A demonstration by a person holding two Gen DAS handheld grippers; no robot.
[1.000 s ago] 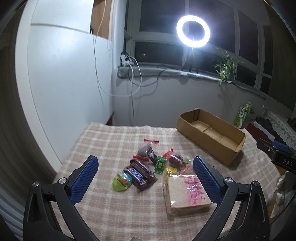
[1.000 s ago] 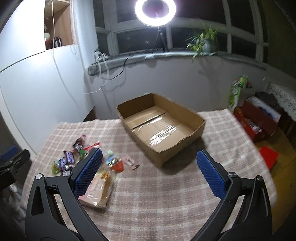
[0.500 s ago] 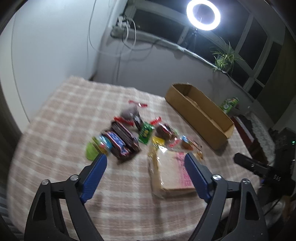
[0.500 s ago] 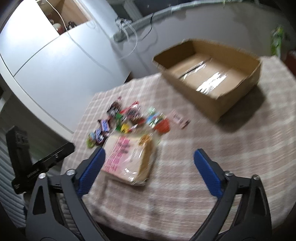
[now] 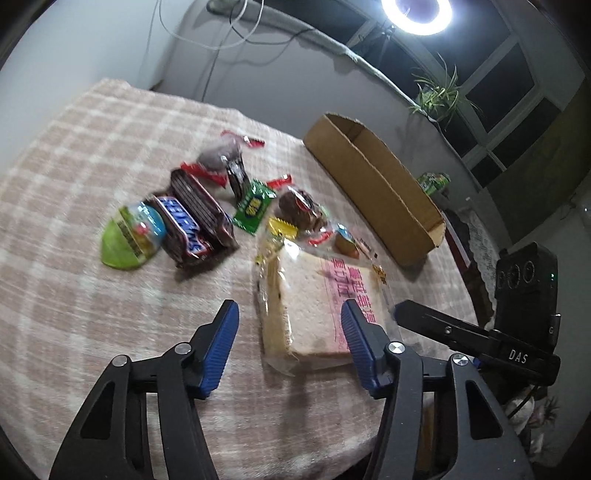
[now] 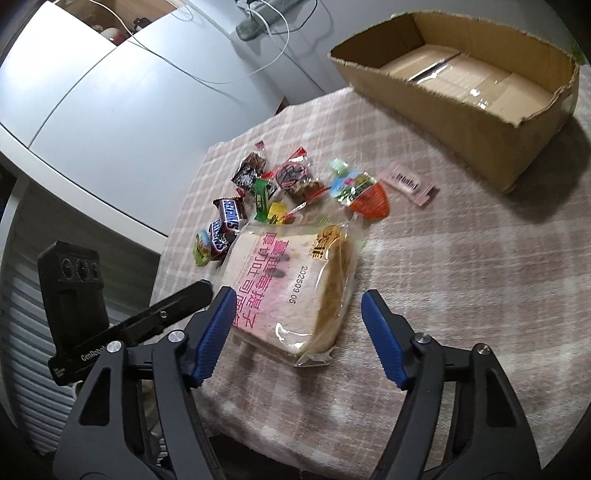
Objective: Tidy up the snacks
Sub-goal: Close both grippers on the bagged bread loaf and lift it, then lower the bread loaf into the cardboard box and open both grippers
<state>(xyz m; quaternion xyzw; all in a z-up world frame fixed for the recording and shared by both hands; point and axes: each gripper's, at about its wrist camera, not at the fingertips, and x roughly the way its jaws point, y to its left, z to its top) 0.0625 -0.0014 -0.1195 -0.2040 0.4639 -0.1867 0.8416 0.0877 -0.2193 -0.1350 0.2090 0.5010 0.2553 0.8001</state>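
Note:
A bagged slice of bread (image 5: 317, 302) (image 6: 288, 280) with pink print lies near the table's front edge. Behind it sits a heap of small snacks: chocolate bars (image 5: 192, 221) (image 6: 227, 221), a green jelly cup (image 5: 133, 232), a green sachet (image 5: 255, 205) and an orange jelly cup (image 6: 369, 199). My left gripper (image 5: 290, 330) hovers just short of the bread's near edge, jaws closing with the bag's corner between them, pads apart from it. My right gripper (image 6: 299, 314) frames the bread's near end, jaws closing too, not pressing it. The empty cardboard box (image 5: 373, 184) (image 6: 480, 85) stands behind.
A checked cloth (image 5: 74, 155) covers the table. The other gripper's black body shows at each view's edge: the right one (image 5: 480, 339) and the left one (image 6: 110, 325). A white wall panel (image 6: 110, 92), cables, a ring lamp (image 5: 417, 14) and a potted plant (image 5: 439, 92) stand behind.
Both grippers have tipped downward and dropped close to the table, toward the bread. Both pairs of jaws have narrowed. The snacks and the box have not moved.

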